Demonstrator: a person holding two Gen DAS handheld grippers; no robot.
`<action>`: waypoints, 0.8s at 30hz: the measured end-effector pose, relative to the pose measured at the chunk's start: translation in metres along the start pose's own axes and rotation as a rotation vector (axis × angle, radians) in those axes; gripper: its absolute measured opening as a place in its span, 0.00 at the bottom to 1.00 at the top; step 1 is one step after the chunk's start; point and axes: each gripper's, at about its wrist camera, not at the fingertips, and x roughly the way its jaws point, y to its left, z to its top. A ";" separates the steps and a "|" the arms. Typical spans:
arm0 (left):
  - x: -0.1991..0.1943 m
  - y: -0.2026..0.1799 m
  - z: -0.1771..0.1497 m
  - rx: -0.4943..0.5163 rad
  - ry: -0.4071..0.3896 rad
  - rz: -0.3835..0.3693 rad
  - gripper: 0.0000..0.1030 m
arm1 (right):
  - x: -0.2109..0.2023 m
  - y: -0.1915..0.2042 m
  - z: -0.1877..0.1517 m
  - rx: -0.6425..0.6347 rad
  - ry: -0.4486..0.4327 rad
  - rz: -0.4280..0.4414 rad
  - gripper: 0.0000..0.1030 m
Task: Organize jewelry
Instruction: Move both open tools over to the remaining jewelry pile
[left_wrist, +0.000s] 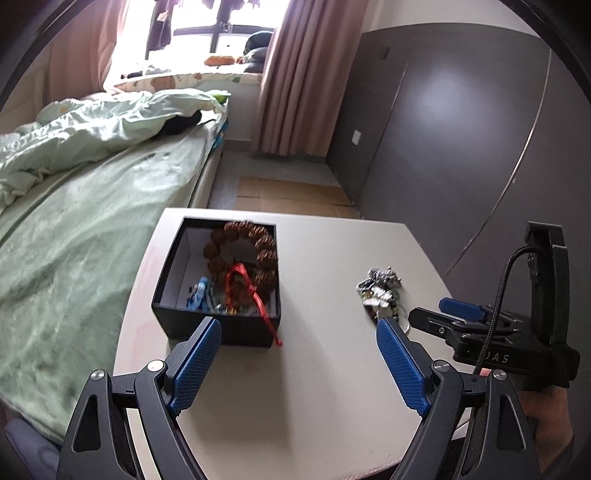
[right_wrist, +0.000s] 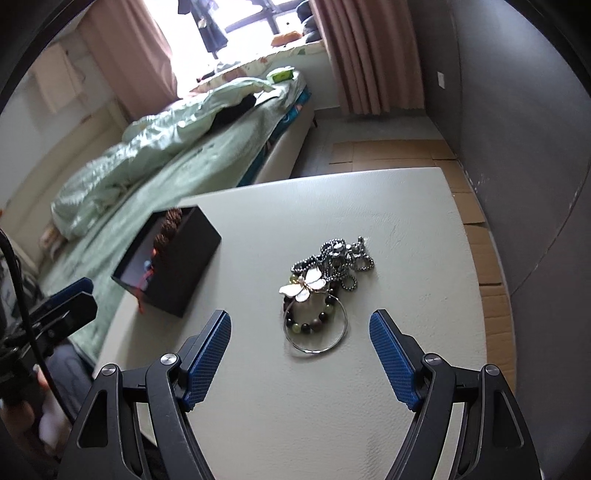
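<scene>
Right gripper (right_wrist: 300, 354) hangs above the loose pile, jaws spread wide, nothing between the pads. Left gripper (left_wrist: 298, 352) likewise wide and empty, near the black box (left_wrist: 218, 280).

Box sits on the white table (right_wrist: 406, 229), bed-side. Already inside: brown bead bracelet (left_wrist: 240, 251), red cord (left_wrist: 255, 291) trailing over the front wall, something small and blue (left_wrist: 199, 291).

Left to sort, well apart from the box: tangle of silver ball chain (right_wrist: 340, 258), white butterfly piece (right_wrist: 304, 286), dark-and-green bead bracelet (right_wrist: 314, 321), thin metal hoop (right_wrist: 317, 332). All overlapping in one heap.

Judgement: partly done; heap untouched. Chain looks likely to snag its neighbours when lifted.
</scene>
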 end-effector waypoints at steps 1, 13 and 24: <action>0.001 0.001 -0.001 -0.004 0.002 0.005 0.84 | 0.002 0.002 -0.001 -0.017 0.005 -0.011 0.76; 0.011 0.034 -0.015 -0.080 0.039 0.040 0.84 | 0.023 0.012 -0.007 -0.134 0.082 -0.126 0.76; 0.017 0.046 -0.021 -0.115 0.061 0.030 0.84 | 0.051 0.010 -0.002 -0.149 0.149 -0.161 0.76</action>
